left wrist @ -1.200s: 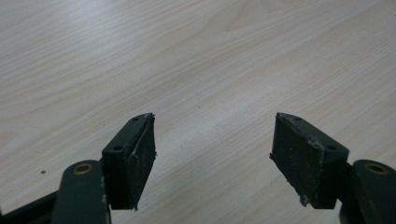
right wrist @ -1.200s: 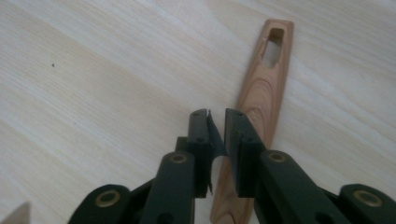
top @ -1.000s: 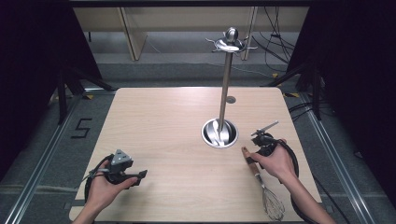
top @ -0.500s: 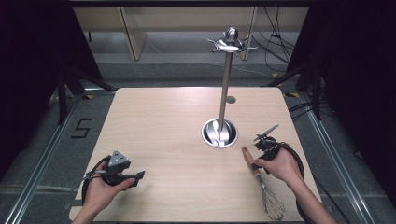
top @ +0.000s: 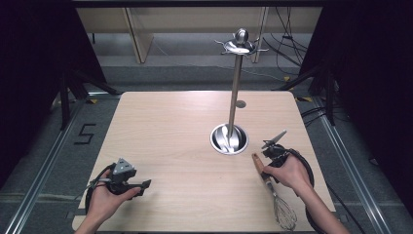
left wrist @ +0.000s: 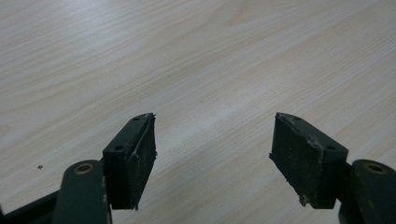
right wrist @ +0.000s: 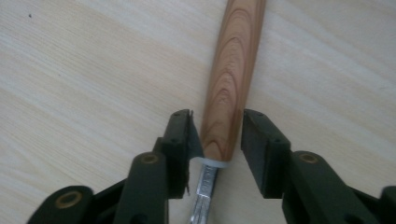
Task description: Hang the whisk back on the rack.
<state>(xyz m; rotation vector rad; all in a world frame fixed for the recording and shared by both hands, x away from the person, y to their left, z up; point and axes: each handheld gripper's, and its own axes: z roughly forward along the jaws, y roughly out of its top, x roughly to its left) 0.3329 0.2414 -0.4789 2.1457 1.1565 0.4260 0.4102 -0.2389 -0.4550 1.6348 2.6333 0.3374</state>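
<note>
A whisk (top: 281, 208) with a wooden handle (right wrist: 231, 70) lies on the table near its right front edge, wire end toward the person. My right gripper (top: 268, 163) points down at the handle where it meets the metal shaft. In the right gripper view the gripper (right wrist: 217, 126) has its jaws closed in on both sides of the handle, which rests on the wood. My left gripper (top: 145, 184) sits low at the front left, aimed right. It (left wrist: 212, 140) stands open over bare table.
A tall metal utensil stand (top: 235, 92) rises from a round base (top: 229, 139) at the table's middle right, with hooks at its top (top: 239, 45). A small round disc (top: 240, 104) lies behind it. Black cables loop by both hands.
My right gripper has come down and back onto the whisk's handle and its jaws have closed around it. My left gripper has slid slightly toward the front edge.
</note>
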